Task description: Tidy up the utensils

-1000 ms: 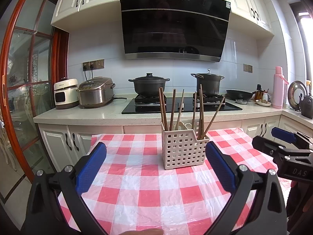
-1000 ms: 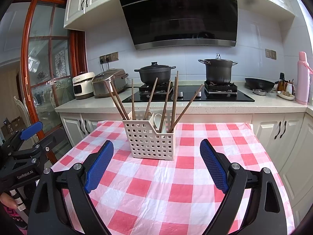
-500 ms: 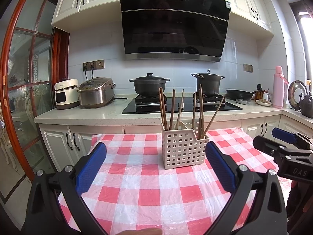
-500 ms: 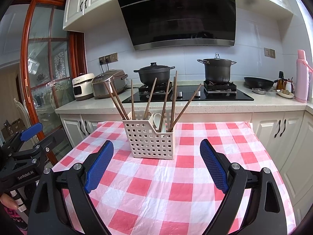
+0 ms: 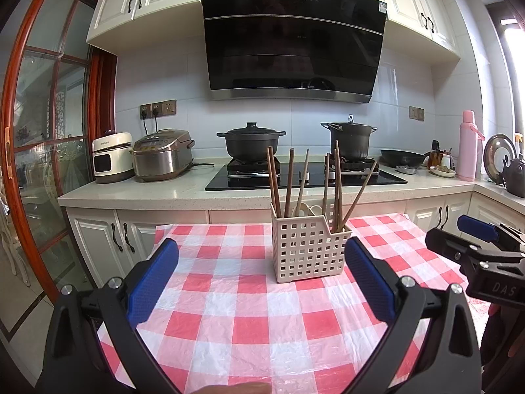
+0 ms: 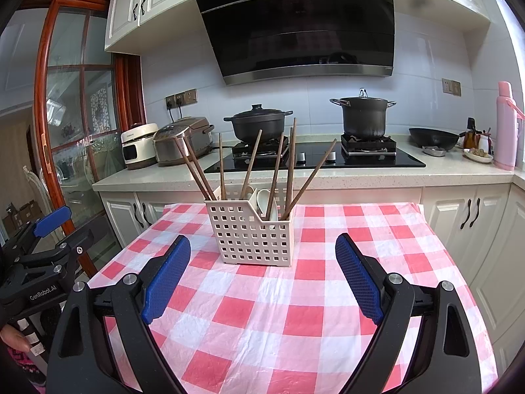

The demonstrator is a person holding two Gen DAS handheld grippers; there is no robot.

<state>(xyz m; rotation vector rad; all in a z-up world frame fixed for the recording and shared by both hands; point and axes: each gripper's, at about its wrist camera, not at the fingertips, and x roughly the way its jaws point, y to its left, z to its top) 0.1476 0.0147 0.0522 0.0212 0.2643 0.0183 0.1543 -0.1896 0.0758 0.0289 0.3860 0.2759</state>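
Jaws spread, both grippers empty | holder (image 5: 308, 249) upright | chopsticks (image 6: 249, 164) splayed, perhaps spoons

We see the left gripper (image 5: 261, 264) with blue-padded fingers (image 5: 153, 282) spread wide over a red-and-white checked tablecloth (image 5: 249, 321). Ahead of it stands a cream perforated plastic utensil basket (image 5: 308, 246) holding upright brown wooden chopsticks (image 5: 288, 182) and white spoons (image 5: 308, 210). Right of the basket we find the black right gripper (image 5: 482, 249); behind the basket, a black lidded casserole pot (image 5: 251, 141) sits on a black glass hob (image 5: 305, 175).
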